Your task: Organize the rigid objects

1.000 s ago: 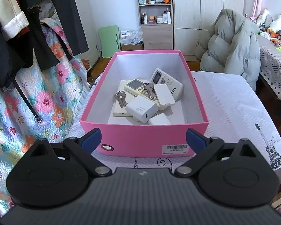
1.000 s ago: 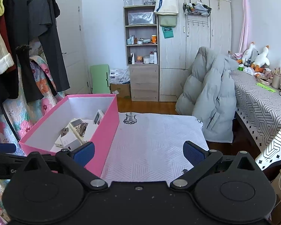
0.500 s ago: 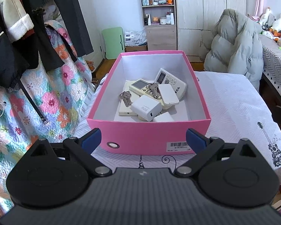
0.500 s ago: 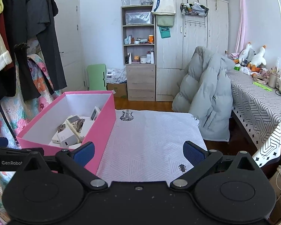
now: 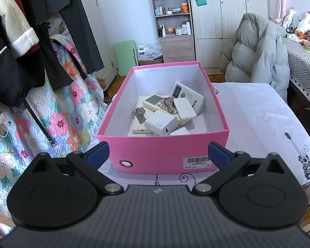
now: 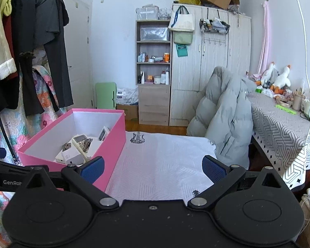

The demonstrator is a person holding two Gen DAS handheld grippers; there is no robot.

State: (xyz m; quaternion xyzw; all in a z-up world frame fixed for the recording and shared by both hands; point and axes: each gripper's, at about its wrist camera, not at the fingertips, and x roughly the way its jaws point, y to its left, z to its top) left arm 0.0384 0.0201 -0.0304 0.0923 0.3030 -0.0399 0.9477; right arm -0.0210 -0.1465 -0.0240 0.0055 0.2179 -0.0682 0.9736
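Observation:
A pink box stands on the white cloth. Inside lie two white remotes, keys, a white charger block and other white items. My left gripper is open and empty, just in front of the box's near wall. My right gripper is open and empty over the white cloth, to the right of the box. The left gripper's arm shows at the lower left of the right wrist view.
Clothes hang at the left over a floral quilt. A grey puffer jacket hangs on a chair behind the table. A patterned table with clutter stands at the right. A shelf and wardrobe stand at the back wall.
Both grippers have drawn back and risen a little from the box; the box looks smaller and farther in both views. Both grippers stay open and empty.

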